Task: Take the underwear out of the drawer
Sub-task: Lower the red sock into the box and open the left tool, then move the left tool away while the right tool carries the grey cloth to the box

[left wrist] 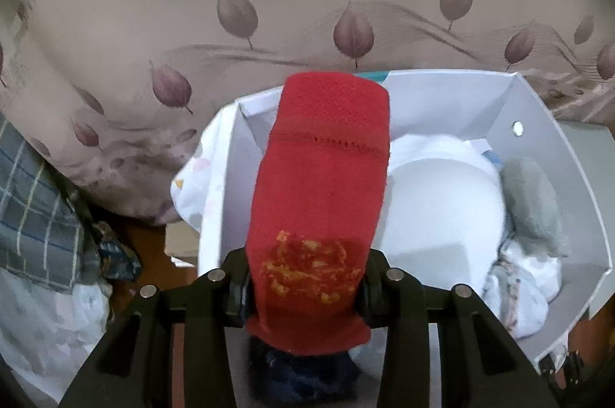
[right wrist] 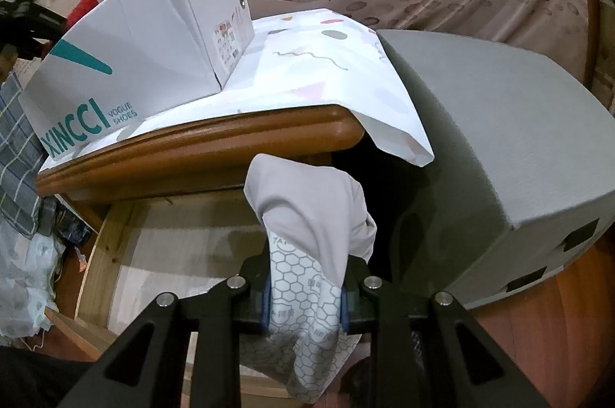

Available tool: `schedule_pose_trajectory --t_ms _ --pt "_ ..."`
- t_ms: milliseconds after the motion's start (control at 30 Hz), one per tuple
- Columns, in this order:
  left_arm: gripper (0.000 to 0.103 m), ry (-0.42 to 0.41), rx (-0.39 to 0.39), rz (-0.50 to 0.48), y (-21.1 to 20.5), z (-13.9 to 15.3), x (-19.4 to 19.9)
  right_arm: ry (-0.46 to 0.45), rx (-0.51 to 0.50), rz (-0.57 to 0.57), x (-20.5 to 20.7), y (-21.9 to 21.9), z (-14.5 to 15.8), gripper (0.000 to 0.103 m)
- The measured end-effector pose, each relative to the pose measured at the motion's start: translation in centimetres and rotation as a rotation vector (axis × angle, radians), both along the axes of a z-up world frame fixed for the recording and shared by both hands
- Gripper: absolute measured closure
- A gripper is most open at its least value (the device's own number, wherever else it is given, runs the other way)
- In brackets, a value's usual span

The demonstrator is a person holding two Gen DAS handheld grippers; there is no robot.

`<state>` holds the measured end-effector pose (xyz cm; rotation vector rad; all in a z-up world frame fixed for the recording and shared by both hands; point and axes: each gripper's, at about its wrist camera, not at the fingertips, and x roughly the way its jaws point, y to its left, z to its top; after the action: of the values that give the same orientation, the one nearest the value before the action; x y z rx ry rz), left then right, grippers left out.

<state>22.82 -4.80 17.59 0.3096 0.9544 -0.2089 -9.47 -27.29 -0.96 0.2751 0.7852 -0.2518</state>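
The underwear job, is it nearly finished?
Partly. Done: white and grey pieces already lie in the white shoe box. In hand: the left hand-held gripper holds a red piece over that box, and the right hand-held gripper grips a pale grey pair above the open wooden drawer. Left: dropping both in the box.

White shoebox (right wrist: 153, 35) (teal lettering) sits on patterned cloth (right wrist: 307, 62), beside grey box (right wrist: 499, 139).

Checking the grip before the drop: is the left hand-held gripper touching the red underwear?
Touching. The left wrist view shows the left hand-held gripper with both pads pressed against the red underwear.
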Motion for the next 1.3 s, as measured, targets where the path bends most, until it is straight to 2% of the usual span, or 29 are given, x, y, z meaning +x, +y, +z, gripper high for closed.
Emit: schedule_pose_trajectory --t_ms 200,367,433,500,633,833,933,1067,1300 --pt "0.06 0.003 -0.015 0.025 0.2 -0.4 1.0 0.005 0.005 0.002 0.0 0.0 -0.2 0.079" --pt "0.05 -0.027 0.025 0.027 -0.3 -0.3 1.1 0.007 0.003 0.003 0.1 0.0 -0.2 0.079" --pt "0.041 -0.033 0.04 0.04 -0.3 -0.3 1.0 0.008 0.002 0.003 0.1 0.0 -0.2 0.079" --pt "0.039 -0.034 0.032 0.04 -0.2 -0.1 0.9 0.007 0.004 0.002 0.1 0.0 -0.2 0.079" --pt "0.029 -0.021 -0.001 0.046 -0.1 0.2 0.7 0.005 0.004 0.004 0.0 0.0 -0.2 0.079" --pt "0.019 -0.037 0.002 0.048 -0.3 1.2 0.0 0.006 0.002 0.007 0.0 0.0 -0.2 0.079" --pt "0.017 -0.061 0.012 0.041 -0.2 1.9 -0.8 0.003 0.003 0.008 -0.1 0.1 -0.1 0.079" --pt "0.017 -0.074 -0.028 0.05 0.7 2.9 -2.3 -0.003 0.001 0.008 -0.1 0.1 0.0 0.079" --pt "0.015 -0.223 -0.113 0.115 4.3 4.8 -9.4 -0.008 -0.008 0.017 -0.1 0.4 0.1 0.079"
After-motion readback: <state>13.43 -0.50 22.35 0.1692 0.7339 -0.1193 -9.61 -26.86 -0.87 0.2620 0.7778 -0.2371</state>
